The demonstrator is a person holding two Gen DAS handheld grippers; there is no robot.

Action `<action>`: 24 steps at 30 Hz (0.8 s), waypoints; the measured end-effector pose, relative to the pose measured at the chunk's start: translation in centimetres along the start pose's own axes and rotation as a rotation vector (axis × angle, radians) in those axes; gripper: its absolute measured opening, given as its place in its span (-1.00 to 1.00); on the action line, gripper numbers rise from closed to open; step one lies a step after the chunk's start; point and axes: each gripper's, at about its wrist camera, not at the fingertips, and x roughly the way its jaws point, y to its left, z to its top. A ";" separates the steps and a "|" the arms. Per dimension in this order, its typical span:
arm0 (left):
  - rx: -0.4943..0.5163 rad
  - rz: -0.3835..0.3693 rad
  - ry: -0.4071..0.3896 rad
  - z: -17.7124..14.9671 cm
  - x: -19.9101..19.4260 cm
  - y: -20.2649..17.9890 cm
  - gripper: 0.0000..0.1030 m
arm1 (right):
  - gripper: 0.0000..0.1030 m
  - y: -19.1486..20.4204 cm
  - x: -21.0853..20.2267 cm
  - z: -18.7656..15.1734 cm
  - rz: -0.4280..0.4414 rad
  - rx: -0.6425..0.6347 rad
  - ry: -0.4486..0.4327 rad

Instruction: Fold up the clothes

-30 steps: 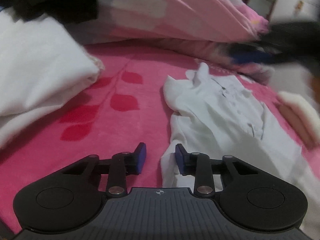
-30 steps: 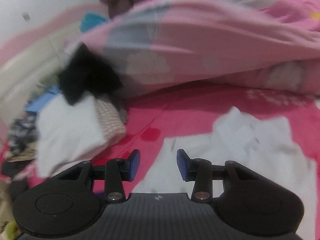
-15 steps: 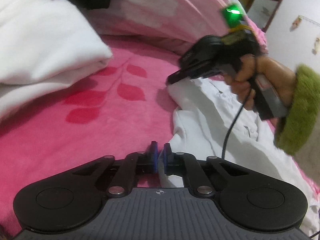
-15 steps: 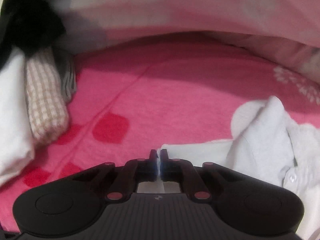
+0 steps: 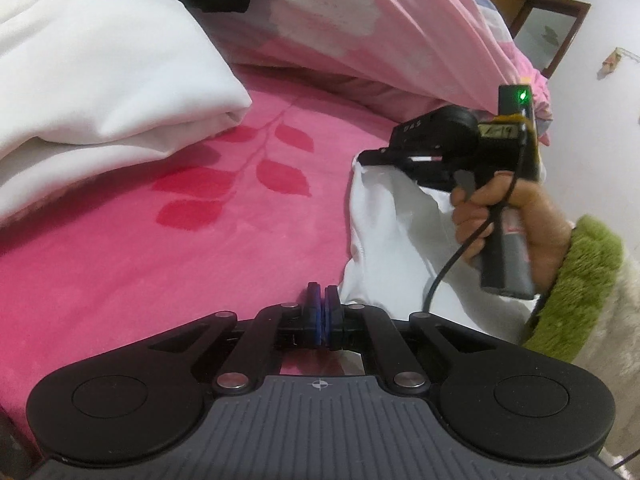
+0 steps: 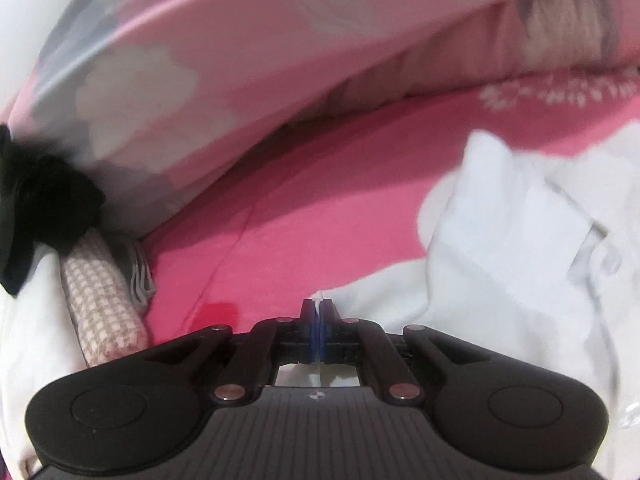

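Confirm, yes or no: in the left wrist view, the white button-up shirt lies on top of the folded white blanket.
No: the white button-up shirt lies on the pink leaf-print bedspread, apart from the folded white blanket.

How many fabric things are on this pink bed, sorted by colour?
White: 2, the white shirt and the folded white cloth
Black: 1, the black garment
Checked beige: 1, the checked roll
Striped grey: 1, the striped piece
Total: 5

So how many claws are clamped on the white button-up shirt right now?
2. The left claw pinches the white button-up shirt at its near edge; the right claw pinches its far corner.
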 end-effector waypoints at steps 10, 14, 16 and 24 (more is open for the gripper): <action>-0.015 -0.004 0.006 0.0 0.0 0.2 -0.98 | -0.91 -1.3 -5.5 3.4 0.086 0.074 -0.096; -0.020 -0.003 0.008 0.1 0.0 0.3 -0.92 | -0.91 -0.1 -9.2 2.7 0.104 -0.036 0.023; -0.021 -0.001 0.008 0.1 -0.1 0.3 -0.91 | -0.91 -0.3 -9.1 1.3 0.100 -0.028 0.138; -0.026 0.051 -0.039 0.8 -1.4 -0.2 -0.68 | -0.91 -4.6 -17.7 -2.7 0.107 0.099 0.116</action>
